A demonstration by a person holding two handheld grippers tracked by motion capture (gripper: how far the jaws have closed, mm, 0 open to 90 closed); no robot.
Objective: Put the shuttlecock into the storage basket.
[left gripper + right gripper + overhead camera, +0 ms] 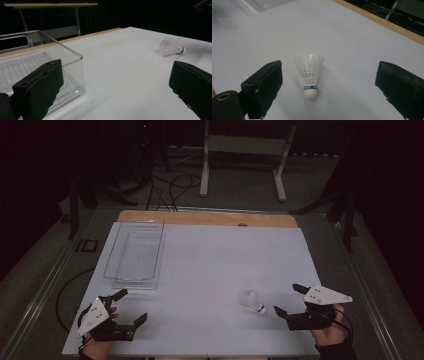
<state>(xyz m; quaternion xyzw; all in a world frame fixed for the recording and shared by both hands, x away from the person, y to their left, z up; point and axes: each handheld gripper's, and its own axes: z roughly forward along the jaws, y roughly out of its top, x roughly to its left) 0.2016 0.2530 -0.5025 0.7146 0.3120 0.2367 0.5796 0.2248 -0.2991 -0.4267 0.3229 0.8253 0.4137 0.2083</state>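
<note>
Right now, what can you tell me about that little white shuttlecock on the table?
The shuttlecock is white, with a flared skirt that looks like feathers or thin plastic, a blue band with unreadable lettering, and a rounded white cork-like tip. It lies on its side on the white table, near the front right, tip pointing toward the right gripper. That gripper's jaws stand wide open on either side of it without touching. Only the table touches it, and it looks undamaged.
</note>
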